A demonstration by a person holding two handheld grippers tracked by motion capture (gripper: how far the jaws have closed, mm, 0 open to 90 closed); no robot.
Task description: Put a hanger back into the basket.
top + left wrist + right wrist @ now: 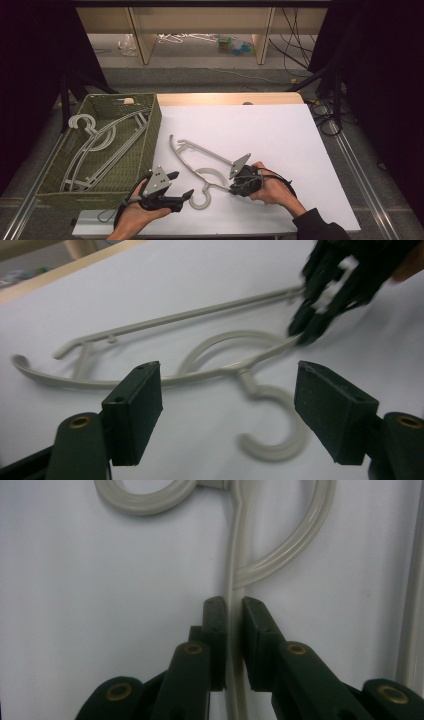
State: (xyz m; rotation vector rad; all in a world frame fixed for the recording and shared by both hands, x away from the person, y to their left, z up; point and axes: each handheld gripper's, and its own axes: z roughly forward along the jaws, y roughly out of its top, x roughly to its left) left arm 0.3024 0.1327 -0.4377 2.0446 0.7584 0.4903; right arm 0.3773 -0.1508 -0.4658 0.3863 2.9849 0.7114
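Surface: the white surface (280, 135) is lying bare across its far and right parts, giving open room there; its near edge is running just under both hands.
Basket: the green woven basket (150, 125) is sitting at the left edge of the surface, its right wall near the hanger's far end, with more grey hangers (100, 145) lying inside.
Hanger: the grey hanger (200, 165) is lying flat on the surface, near the middle, its hook (272, 435) curling toward the near edge.
Left hand-held gripper: the left hand-held gripper (181, 186) is hovering just left of the hook, its jaws standing wide apart and touching nothing; the hook is showing in the gap beyond them.
Right hand-held gripper: the right hand-held gripper (234, 605) is clamping a thin bar of the hanger near the hook's right side, both pads pressing on it.
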